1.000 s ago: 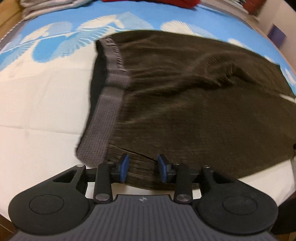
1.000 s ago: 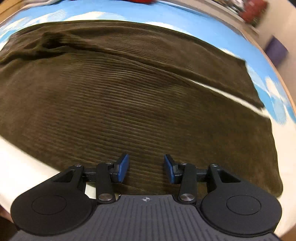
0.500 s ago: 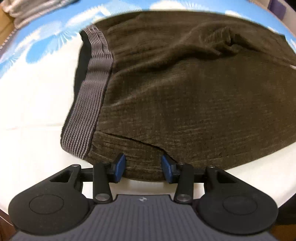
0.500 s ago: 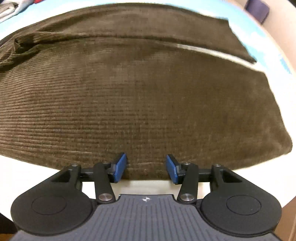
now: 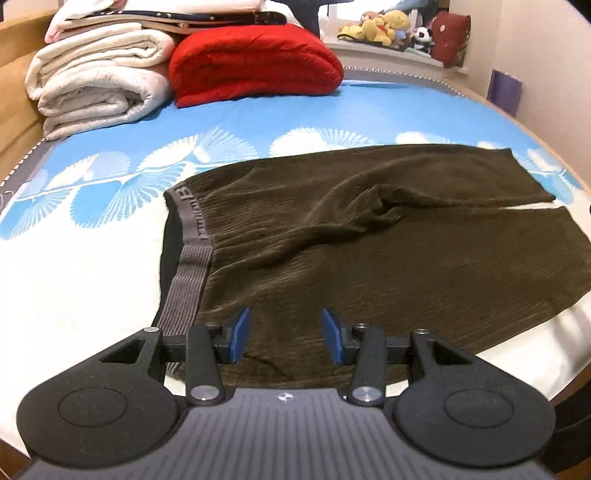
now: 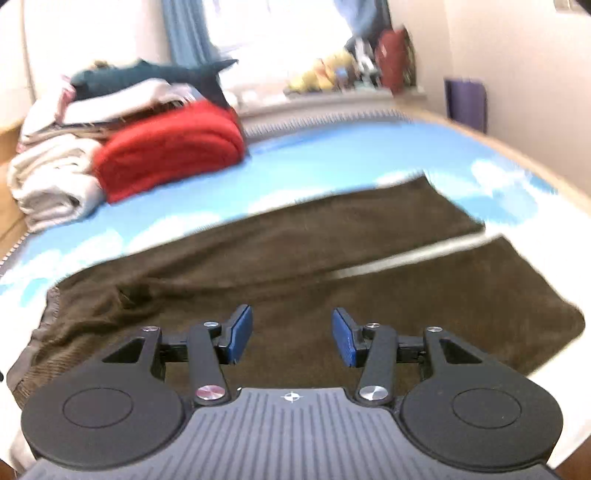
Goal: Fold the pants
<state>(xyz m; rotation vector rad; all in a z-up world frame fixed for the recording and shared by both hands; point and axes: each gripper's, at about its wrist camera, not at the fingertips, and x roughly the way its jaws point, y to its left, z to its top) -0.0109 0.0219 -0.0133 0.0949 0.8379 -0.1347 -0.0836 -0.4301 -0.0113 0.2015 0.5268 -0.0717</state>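
Observation:
Dark brown corduroy pants (image 5: 369, 236) lie flat on the bed, grey elastic waistband (image 5: 192, 251) at the left, two legs stretching right with a narrow gap between them (image 5: 532, 207). My left gripper (image 5: 284, 336) is open and empty, raised above the near edge by the waistband. In the right wrist view the pants (image 6: 295, 266) lie spread, legs parted at the right. My right gripper (image 6: 291, 338) is open and empty above the near leg.
A red folded blanket (image 5: 255, 62) and a stack of white folded blankets (image 5: 96, 77) sit at the back of the blue-and-white bedsheet (image 5: 92, 192). Stuffed toys (image 5: 384, 27) line a far ledge. The bed's wooden edge (image 5: 569, 384) runs at the right.
Both grippers have lifted and tilted up from close over the pants, so the back of the bed now shows. Both stay open. The pants have not moved.

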